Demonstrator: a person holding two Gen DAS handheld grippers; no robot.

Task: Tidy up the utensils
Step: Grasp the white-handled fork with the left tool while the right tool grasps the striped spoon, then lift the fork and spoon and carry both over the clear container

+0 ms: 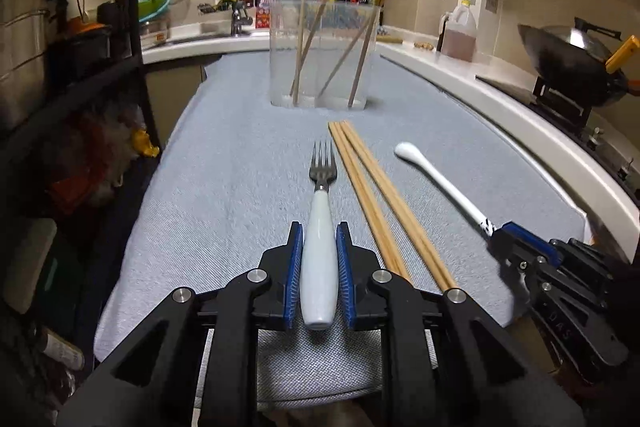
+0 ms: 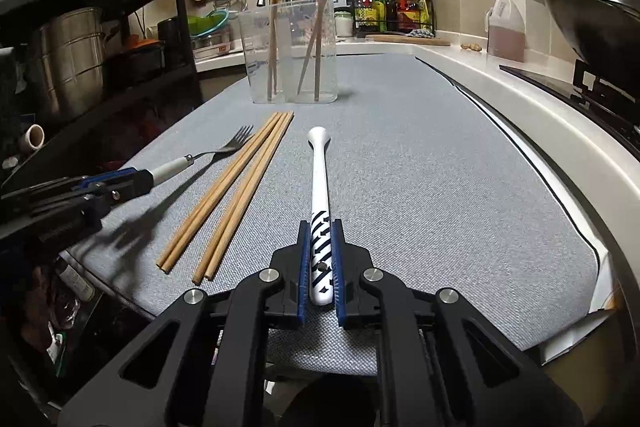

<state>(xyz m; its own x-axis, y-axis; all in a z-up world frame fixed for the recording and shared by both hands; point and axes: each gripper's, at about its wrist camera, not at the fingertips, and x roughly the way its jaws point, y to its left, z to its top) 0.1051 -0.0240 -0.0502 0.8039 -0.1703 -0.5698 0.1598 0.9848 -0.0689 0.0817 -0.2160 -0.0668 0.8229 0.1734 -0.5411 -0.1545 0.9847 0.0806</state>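
Left claw [image 1: 320, 231] clamped on one fork [image 1: 322, 195], right claw [image 2: 320, 227] on one spoon [image 2: 320, 179]; four loose chopsticks [image 2: 228, 195]

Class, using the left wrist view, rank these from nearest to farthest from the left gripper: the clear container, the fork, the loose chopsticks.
1. Fork: between the left gripper's jaws.
2. Loose chopsticks: just right, on the cloth.
3. Clear container: far end, ahead.

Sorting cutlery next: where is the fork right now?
The fork lies on the grey mat, its white handle clamped in the left gripper, just left of the loose chopsticks.
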